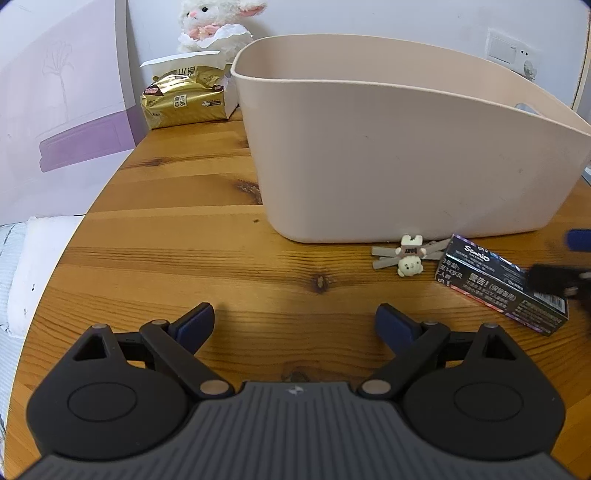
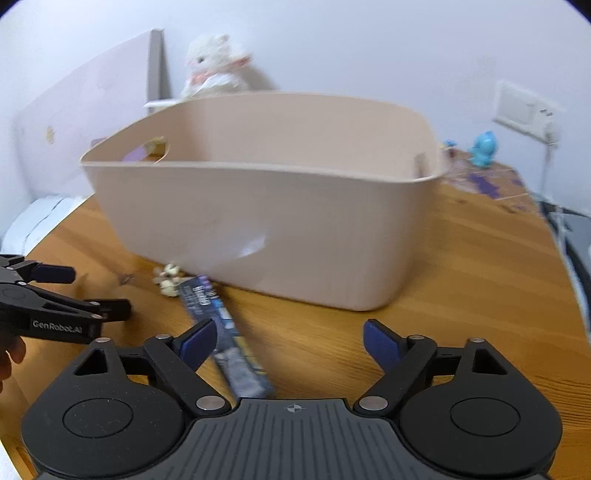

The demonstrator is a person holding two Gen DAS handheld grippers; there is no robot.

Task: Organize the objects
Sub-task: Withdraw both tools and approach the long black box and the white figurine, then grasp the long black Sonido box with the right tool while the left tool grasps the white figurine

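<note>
A beige plastic basket (image 1: 388,155) stands on the wooden table (image 1: 184,236); it also shows in the right wrist view (image 2: 280,229). A dark long box (image 1: 502,284) lies flat in front of the basket, also in the right wrist view (image 2: 225,332). A small cream bear hair clip (image 1: 408,256) lies left of the box, also in the right wrist view (image 2: 168,278). My left gripper (image 1: 295,325) is open and empty over bare table. My right gripper (image 2: 290,343) is open, hovering just above the box's near end; the box lies by its left finger. The view is blurred.
A gold tissue pack (image 1: 184,98) and a white plush rabbit (image 1: 214,26) sit at the back left by the wall. A blue toy figure (image 2: 484,149) and a patterned mat (image 2: 491,184) lie at the back right. The left gripper shows in the right wrist view (image 2: 62,291).
</note>
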